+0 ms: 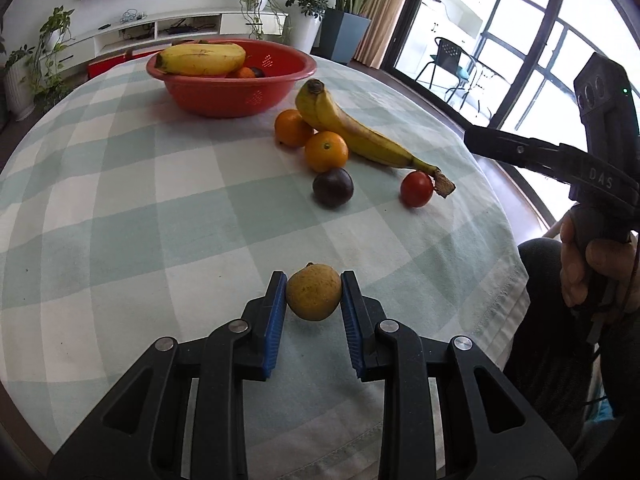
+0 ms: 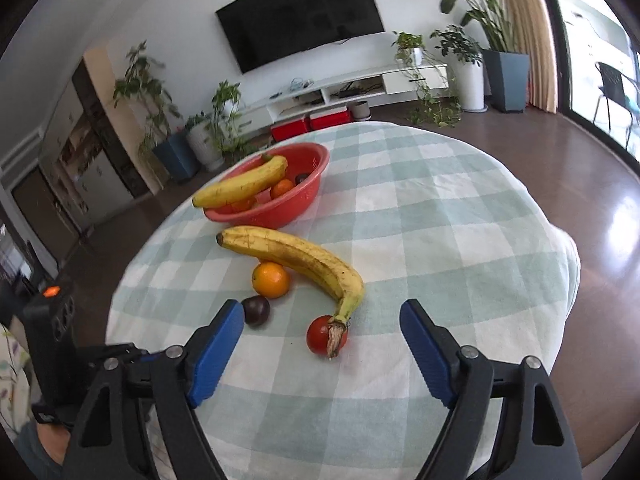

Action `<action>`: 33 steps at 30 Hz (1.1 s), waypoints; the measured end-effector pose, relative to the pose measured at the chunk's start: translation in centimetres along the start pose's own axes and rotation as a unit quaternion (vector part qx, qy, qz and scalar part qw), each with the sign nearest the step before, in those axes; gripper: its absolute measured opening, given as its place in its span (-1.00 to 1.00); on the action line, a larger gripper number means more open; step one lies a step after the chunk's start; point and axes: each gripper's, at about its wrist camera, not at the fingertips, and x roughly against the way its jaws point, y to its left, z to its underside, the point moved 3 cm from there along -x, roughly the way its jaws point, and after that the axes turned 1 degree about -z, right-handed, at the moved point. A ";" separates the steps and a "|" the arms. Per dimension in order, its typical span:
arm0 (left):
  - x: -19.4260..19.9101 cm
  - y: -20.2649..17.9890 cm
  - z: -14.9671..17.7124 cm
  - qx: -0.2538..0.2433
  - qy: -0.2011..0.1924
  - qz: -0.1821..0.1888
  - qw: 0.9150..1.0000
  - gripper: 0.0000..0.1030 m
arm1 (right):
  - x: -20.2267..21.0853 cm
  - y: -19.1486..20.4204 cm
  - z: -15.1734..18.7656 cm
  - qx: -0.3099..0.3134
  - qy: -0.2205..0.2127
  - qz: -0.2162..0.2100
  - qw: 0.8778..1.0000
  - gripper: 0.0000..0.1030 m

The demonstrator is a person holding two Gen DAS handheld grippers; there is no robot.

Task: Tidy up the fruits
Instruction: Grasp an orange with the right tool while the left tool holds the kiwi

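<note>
- Your left gripper (image 1: 314, 300) is clamped on a small yellow-brown pear (image 1: 314, 298), held above the checked cloth (image 1: 160, 208); it's probably off the table.
- Your right gripper (image 2: 322, 340) gapes with nothing between the pads, the tomato (image 2: 320, 336) ahead.
- The red bowl (image 1: 232, 88) sits at eleven o'clock, its banana (image 1: 202, 58) overhanging the rim.
- Risk: the pear's rounded, speckled skin could slip from the pads.

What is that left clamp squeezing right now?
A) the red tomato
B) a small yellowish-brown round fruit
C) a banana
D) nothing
B: the left gripper has its blue pads pressed on both sides of a small yellowish-brown fruit; the loose banana and tomato lie on the tablecloth.
</note>
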 end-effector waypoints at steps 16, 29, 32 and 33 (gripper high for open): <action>1.6 3.2 0.4 0.042 -0.043 0.019 0.998 -0.51 | -8.4 4.7 -2.2 -0.035 0.134 -0.044 0.989 0.19; 1.7 3.2 0.6 0.043 -0.048 0.019 0.998 -0.51 | -12.5 4.8 -2.2 -0.056 0.140 0.006 0.988 0.00; 1.8 3.1 0.6 0.043 -0.048 0.019 0.998 -0.51 | -12.8 4.9 -2.2 -0.040 0.135 0.018 0.990 -0.11; 1.8 3.1 0.6 0.043 -0.048 0.019 0.998 -0.51 | -12.8 4.8 -2.2 -0.040 0.134 0.018 0.990 -0.13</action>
